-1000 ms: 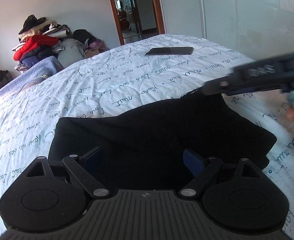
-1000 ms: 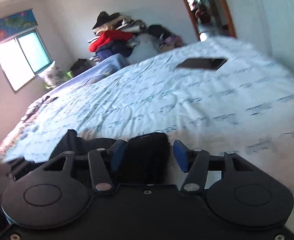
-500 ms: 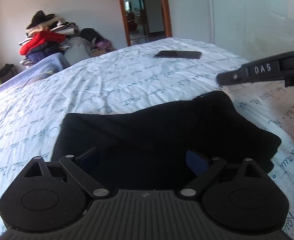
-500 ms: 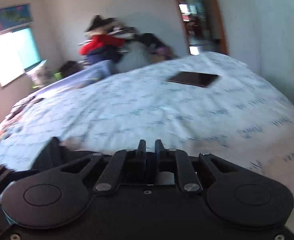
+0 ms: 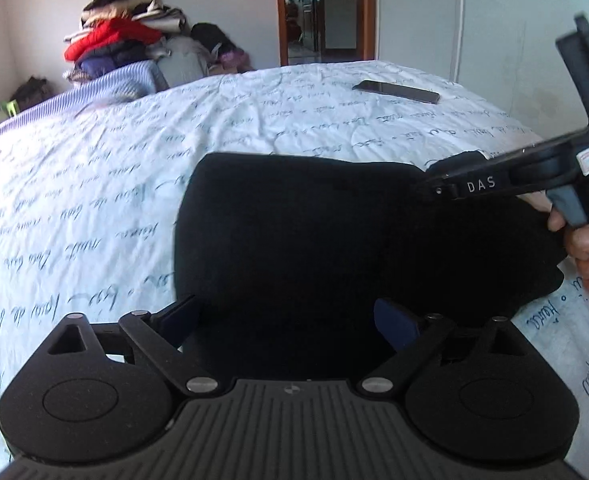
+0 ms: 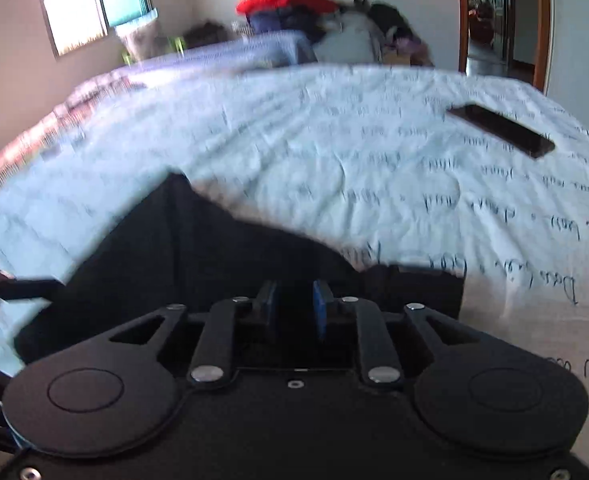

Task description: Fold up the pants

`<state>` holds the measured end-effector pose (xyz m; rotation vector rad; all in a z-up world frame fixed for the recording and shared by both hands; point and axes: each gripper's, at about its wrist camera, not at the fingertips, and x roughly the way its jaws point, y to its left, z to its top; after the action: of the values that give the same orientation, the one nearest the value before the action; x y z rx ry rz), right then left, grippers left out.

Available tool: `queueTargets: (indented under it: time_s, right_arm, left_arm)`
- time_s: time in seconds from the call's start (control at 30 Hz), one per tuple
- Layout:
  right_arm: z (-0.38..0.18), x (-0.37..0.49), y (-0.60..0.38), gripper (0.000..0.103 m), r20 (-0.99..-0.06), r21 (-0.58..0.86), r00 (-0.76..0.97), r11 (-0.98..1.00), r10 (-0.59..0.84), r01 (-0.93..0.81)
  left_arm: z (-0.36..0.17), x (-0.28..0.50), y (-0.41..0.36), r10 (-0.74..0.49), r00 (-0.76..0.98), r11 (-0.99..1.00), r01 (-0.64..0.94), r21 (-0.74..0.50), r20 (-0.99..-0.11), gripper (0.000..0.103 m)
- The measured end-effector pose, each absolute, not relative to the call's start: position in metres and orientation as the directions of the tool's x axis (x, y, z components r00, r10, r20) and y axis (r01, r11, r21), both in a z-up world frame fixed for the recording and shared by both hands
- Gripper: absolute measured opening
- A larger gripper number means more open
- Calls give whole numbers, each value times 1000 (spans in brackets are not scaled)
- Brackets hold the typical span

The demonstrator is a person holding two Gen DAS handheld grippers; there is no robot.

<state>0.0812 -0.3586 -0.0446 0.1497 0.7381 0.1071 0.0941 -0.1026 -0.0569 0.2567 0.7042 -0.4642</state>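
Note:
Black pants [image 5: 314, 232] lie bunched on the white bedsheet [image 5: 94, 184] printed with script. My left gripper [image 5: 290, 320] is open, its blue-padded fingers spread wide over the near part of the cloth. In the left wrist view my right gripper [image 5: 434, 184] comes in from the right, a hand [image 5: 586, 248] on its handle, and pinches the pants' far right corner. In the right wrist view, which is blurred, the right gripper [image 6: 294, 304] has its pads drawn close with dark cloth of the pants [image 6: 174, 248] between them.
A dark phone [image 5: 396, 92] lies flat on the far right of the bed, also in the right wrist view as the phone [image 6: 500, 130]. A heap of clothes [image 5: 114, 40] is stacked beyond the bed. A doorway [image 5: 322, 12] opens behind.
My right gripper's jaws went from wide apart to closed on the pants' edge. Both views rolled and shifted sideways, and the pants now sit more to the right in the left wrist view.

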Motion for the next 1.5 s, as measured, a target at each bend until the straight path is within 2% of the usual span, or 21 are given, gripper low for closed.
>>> queueTargets:
  time_s: [0.03,0.07,0.17,0.27,0.33,0.37,0.4,0.5,0.53,0.77,0.93,1.03,1.13,1.17,1.2,1.3,1.37,1.43,1.5]
  right_arm:
    - [-37,76,-352,14,-645,154,754,987,129,-37]
    - [-27,69,-341,19,-610,117,783,991,120,-61]
    - [-7,44,-289,22,-536,0,825,977,179,-211]
    - [-5,14,-226,28,-492,-203,840,908,228,-366]
    - [-11,-8,-189,28,-476,-350,844,828,246,-439]
    - [-14,-17,-178,28,-484,-380,835,796,263,-471]
    - [-15,-23,-169,28,-507,-352,809,785,298,-510]
    - [-22,-21,-169,28,-587,-66,688,821,427,-567]
    - [-26,-20,-170,29,-598,-21,675,833,432,-553]
    - [-45,-12,-165,28,-599,41,736,930,315,-365]
    - [-50,-9,-173,28,-587,160,764,963,268,-216]
    - [-56,-12,-179,30,-548,257,794,957,261,-136]
    - [-58,-7,-174,46,-498,298,822,945,275,-136]
    - [-58,-3,-167,57,-496,280,820,947,284,-158]
    - [-57,-1,-159,60,-497,254,817,949,293,-186]
    - [-57,6,-140,62,-501,212,791,936,351,-281]
    - [-56,6,-133,58,-505,193,775,925,380,-328]
    - [-56,7,-133,44,-504,204,768,919,394,-338]
    - [-59,11,-139,13,-518,212,777,934,357,-288]
  left_arm:
    - [-52,94,-90,-326,670,878,476,49,-667,93]
    - [-46,93,-75,-319,683,894,448,31,-657,95]
    - [-27,100,-28,-242,734,947,322,11,-634,95]
    - [-14,115,15,-140,768,984,180,0,-625,95]
    - [-11,124,35,-95,771,994,112,-12,-630,95]
    - [-11,127,44,-79,766,996,86,-20,-638,94]
    - [-11,130,50,-71,759,997,67,-32,-647,94]
    - [-14,130,59,-112,744,994,74,-85,-659,95]
    - [-14,130,58,-125,740,992,81,-97,-662,95]
    - [-18,127,48,-161,738,986,142,-83,-656,95]
    - [-16,125,49,-147,747,987,152,-50,-649,95]
    - [-17,126,55,-153,744,987,150,-60,-650,95]
    - [-15,126,59,-160,740,987,143,-80,-653,95]
    - [-15,126,60,-165,739,986,142,-88,-653,95]
    - [-14,126,62,-171,738,985,143,-97,-652,95]
    - [-11,124,63,-175,742,985,141,-104,-647,95]
    - [-8,124,63,-173,749,985,141,-102,-639,95]
    - [-4,125,60,-184,752,983,152,-106,-633,95]
    - [0,129,54,-214,747,976,185,-112,-630,95]
